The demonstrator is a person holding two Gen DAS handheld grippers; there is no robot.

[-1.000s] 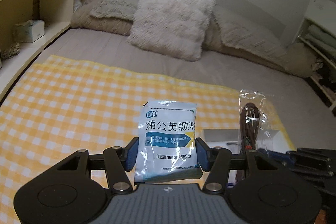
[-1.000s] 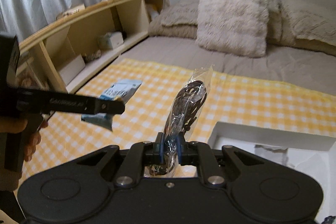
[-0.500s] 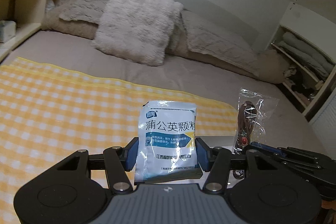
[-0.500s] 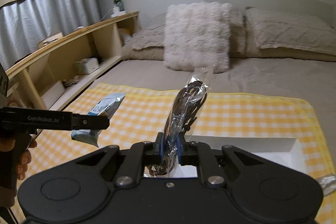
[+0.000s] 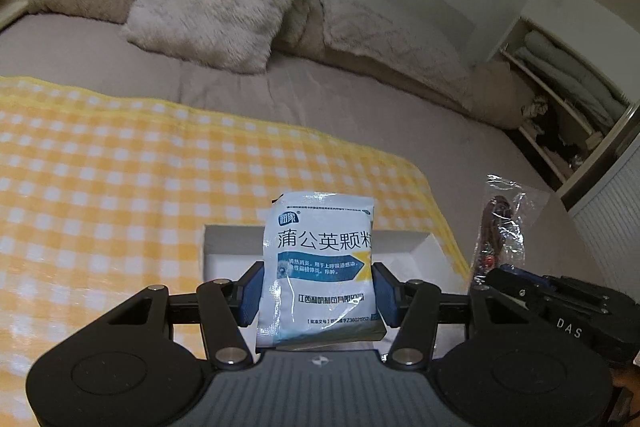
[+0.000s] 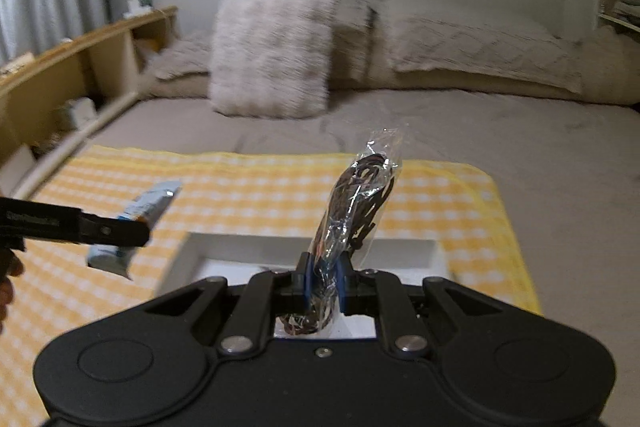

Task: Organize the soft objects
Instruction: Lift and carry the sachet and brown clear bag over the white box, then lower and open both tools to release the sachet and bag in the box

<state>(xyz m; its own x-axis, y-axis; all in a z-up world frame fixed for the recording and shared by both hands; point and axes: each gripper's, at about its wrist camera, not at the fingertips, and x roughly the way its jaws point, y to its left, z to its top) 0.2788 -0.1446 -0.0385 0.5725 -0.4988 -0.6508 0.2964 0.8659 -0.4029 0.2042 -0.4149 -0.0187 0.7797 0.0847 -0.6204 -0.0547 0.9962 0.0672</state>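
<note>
both hands have swung across the bed toward the white box since the earlier frames, so the wooden shelf has slid out of the left view and the box (image 5: 424,251) now sits right under and ahead of the left jaws.

left gripper (image 5: 318,291): its jaws are partly spread and pinching a blue and white sachet (image 5: 318,259) by its two side edges, low down, so most of the sachet stands upright beyond the pads. it looks light and floppy, filled with powder or granules, with a slick printed skin; a grip on the flat sealed edges should hold better than one on the bulging middle, which could shift under pressure.

right gripper (image 6: 322,281): its jaws are pressed nearly together on the lower end of a clear plastic bag of dark cord (image 6: 352,203), which rises ahead of the pads and leans a little to the right. the film is crinkly and slippery and the cord inside is limp, so the pinch probably has to catch the bundle itself, not only loose film.

beyond both pairs of jaws the box lies on a yellow checked cloth (image 6: 248,187). further off, a fluffy cushion (image 6: 272,55) leans at the head of the bed.
</note>
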